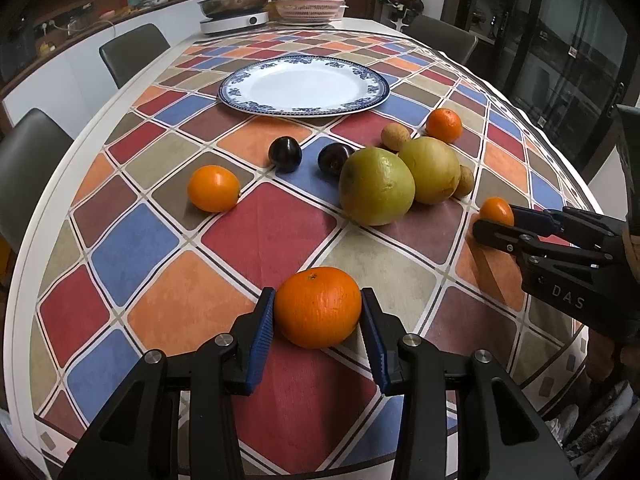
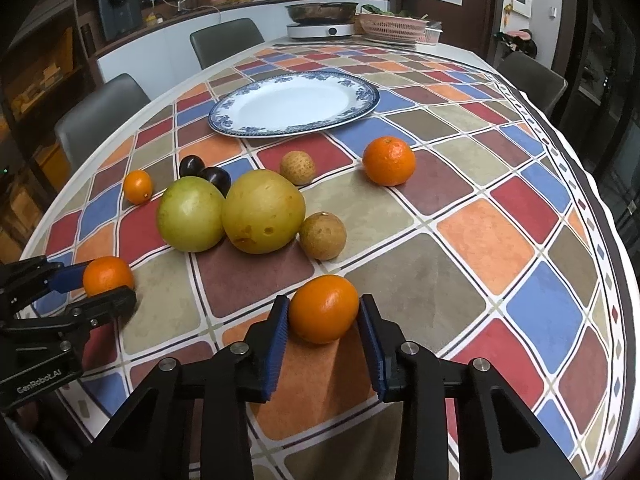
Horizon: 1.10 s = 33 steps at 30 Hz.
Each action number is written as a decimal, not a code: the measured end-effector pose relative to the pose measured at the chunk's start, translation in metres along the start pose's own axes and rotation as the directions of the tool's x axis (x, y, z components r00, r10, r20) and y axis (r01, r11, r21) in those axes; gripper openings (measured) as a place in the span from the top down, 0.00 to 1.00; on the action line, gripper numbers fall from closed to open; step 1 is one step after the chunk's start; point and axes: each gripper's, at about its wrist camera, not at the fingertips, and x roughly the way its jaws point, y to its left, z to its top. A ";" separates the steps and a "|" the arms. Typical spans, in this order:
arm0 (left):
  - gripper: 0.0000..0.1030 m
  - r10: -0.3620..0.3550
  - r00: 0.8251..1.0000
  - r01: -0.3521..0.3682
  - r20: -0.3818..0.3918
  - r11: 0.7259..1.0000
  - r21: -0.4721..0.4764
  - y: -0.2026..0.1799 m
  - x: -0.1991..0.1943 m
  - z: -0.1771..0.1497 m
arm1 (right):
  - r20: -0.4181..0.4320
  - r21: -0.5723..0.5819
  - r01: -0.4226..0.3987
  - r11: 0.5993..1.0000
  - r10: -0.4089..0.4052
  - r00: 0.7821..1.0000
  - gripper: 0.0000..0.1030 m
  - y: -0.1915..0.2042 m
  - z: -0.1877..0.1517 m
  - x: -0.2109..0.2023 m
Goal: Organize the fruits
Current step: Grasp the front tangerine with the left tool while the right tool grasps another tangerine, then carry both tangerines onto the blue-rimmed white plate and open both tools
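The left gripper [image 1: 318, 316] sat low over the checked tablecloth [image 1: 264, 232] with a big orange [image 1: 318, 306] squarely between its blue pads [image 1: 264, 332]; both pads looked pressed to the skin, the fruit at the near edge of the table. Over on the other side the right gripper [image 2: 324, 316] had a smaller orange [image 2: 324, 308] between its pads [image 2: 278, 340] as well; the left pad was on the fruit, the right pad so close I could not tell whether a sliver of gap remained; call it narrowed around the fruit. From the left wrist that same right gripper [image 1: 494, 220] showed at the far right with its small orange [image 1: 496, 211] at the fingertips; from the right wrist the left gripper [image 2: 108, 284] appeared at the left edge, its big orange [image 2: 107, 275] held there.

Beyond them, mid-table, two large yellow-green fruits [image 2: 228, 214] lay touching each other; two dark plums [image 1: 308, 155] sat just behind; a brownish round fruit [image 2: 323, 236] rested against the right-hand green one, and a second pale brown one [image 2: 297, 167] lay a little farther back. A loose orange [image 2: 389, 161] sat apart to the right; another small orange [image 1: 214, 194] sat apart to the left. The blue-rimmed white plate [image 1: 240, 92] waited past the fruit, toward the far side; a cooker with a metal pan [image 1: 234, 8] and a pink basket [image 1: 308, 10] stood at the far end.
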 end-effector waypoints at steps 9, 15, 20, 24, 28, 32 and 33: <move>0.61 -0.006 0.999 0.005 0.039 0.999 0.043 -0.004 -0.008 0.005 | 0.029 -0.026 -0.011 1.000 0.012 0.999 0.66 0.006 0.002 -0.009; 0.61 -0.014 0.995 0.007 0.096 0.997 0.072 -0.004 -0.021 0.018 | 0.075 -0.079 -0.015 0.997 0.021 0.997 0.66 0.014 0.014 -0.026; 0.61 -0.021 0.988 0.007 0.154 0.996 0.093 -0.004 -0.033 0.035 | 0.107 -0.111 -0.042 0.993 0.054 0.993 0.66 0.021 0.029 -0.038; 0.61 -0.028 0.982 0.009 0.189 0.994 0.105 -0.003 -0.040 0.049 | 0.121 -0.105 -0.072 0.992 0.085 0.989 0.66 0.020 0.043 -0.043; 0.61 -0.036 0.976 0.014 0.214 0.994 0.107 0.001 -0.041 0.069 | 0.138 -0.093 -0.119 0.989 0.132 0.982 0.66 0.020 0.061 -0.046; 0.61 -0.033 0.972 0.009 0.231 0.994 0.106 0.007 -0.038 0.092 | 0.161 -0.109 -0.118 0.987 0.135 0.978 0.66 0.019 0.085 -0.044; 0.61 -0.030 0.971 0.004 0.236 0.994 0.111 0.008 -0.037 0.097 | 0.168 -0.114 -0.114 0.987 0.132 0.977 0.66 0.018 0.093 -0.042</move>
